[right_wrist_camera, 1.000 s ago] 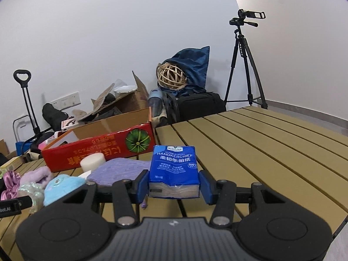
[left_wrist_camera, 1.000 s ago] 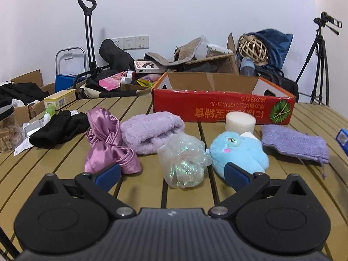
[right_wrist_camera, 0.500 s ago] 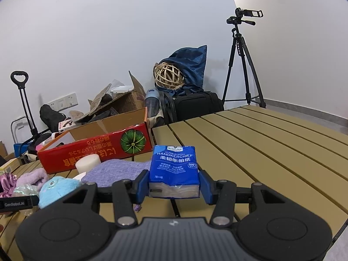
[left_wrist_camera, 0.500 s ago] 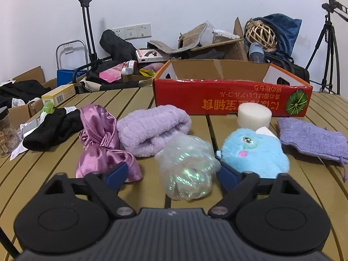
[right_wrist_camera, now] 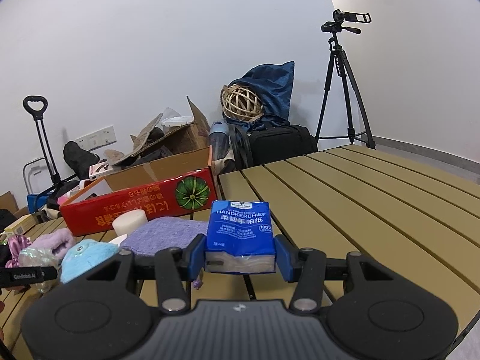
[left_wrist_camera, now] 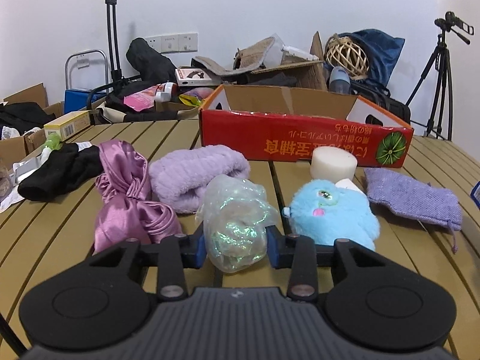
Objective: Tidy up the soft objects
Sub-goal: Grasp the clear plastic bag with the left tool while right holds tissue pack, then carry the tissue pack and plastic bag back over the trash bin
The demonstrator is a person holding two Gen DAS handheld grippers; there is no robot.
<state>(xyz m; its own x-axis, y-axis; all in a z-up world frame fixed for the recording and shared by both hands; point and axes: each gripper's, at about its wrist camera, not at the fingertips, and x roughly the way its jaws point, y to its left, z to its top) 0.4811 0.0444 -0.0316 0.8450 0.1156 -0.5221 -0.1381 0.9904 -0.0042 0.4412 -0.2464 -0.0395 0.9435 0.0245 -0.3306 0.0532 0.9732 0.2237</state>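
Red box (left_wrist_camera: pixel 303 138): beyond both grippers, on the table (left_wrist_camera: pixel 60 234).
Blue plush (left_wrist_camera: pixel 333 213): just right of left gripper (left_wrist_camera: pixel 237 247).
Shiny bag (left_wrist_camera: pixel 237 222): between left jaws, closing, pads touching.
Tissue pack (right_wrist_camera: pixel 240 234): clamped in right gripper (right_wrist_camera: pixel 240 259).

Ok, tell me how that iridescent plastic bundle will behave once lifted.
The bundle looks crinkly and thin, so it will probably squash between the closing left tongs. Likely very light. Its glossy film may slip.
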